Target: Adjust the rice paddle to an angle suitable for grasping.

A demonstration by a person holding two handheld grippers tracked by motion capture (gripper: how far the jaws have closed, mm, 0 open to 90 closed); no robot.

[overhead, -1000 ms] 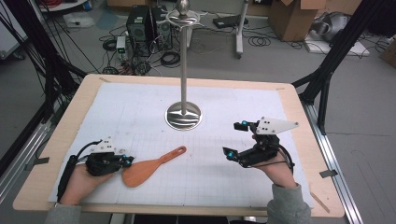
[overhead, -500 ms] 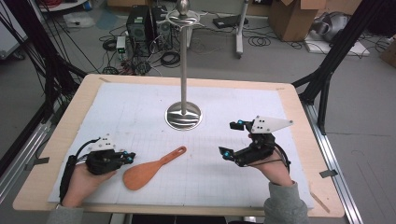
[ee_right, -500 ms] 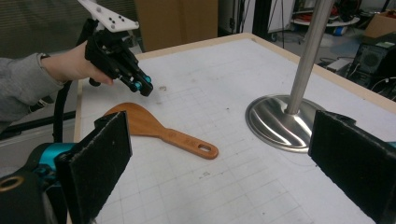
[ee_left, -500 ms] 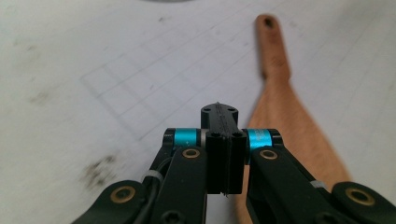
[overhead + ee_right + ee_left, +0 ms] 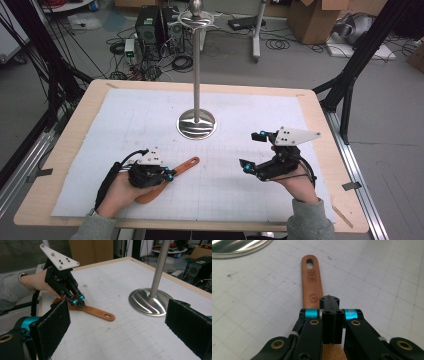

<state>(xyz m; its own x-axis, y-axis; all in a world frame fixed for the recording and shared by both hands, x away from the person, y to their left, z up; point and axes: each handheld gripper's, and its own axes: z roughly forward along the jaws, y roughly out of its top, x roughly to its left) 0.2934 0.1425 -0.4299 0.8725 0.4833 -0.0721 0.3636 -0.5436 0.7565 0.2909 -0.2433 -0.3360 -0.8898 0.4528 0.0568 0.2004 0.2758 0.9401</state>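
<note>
a: starting at the left, what's the left gripper (image 5: 169, 176) doing?

b: its two black jaws are pressed flat together with nothing between them. in the left gripper view the tips hang just over the handle of the spatula (image 5: 313, 287), pointing along it toward the end with the hole. whether they touch the handle i cannot tell.

a: and where does the spatula (image 5: 172, 172) lie?

b: flat on the white gridded mat (image 5: 125, 120), near the front left of the table (image 5: 75, 125). its broad end sits under the left hand (image 5: 120, 192), and the handle runs out slantwise toward the middle of the mat.

a: what's in the middle?

b: a metal stand (image 5: 197, 122), a round shiny base with an upright pole rising from it. it stands apart from the spatula, farther back on the mat.

a: and on the right?

b: the right gripper (image 5: 254, 151) is held by the right hand (image 5: 299, 182) over the right part of the mat, jaws spread wide and empty. in the right gripper view its padded jaws frame the spatula (image 5: 87, 310), the left gripper (image 5: 78, 300) and the stand's base (image 5: 150, 302), all well away from it.
</note>
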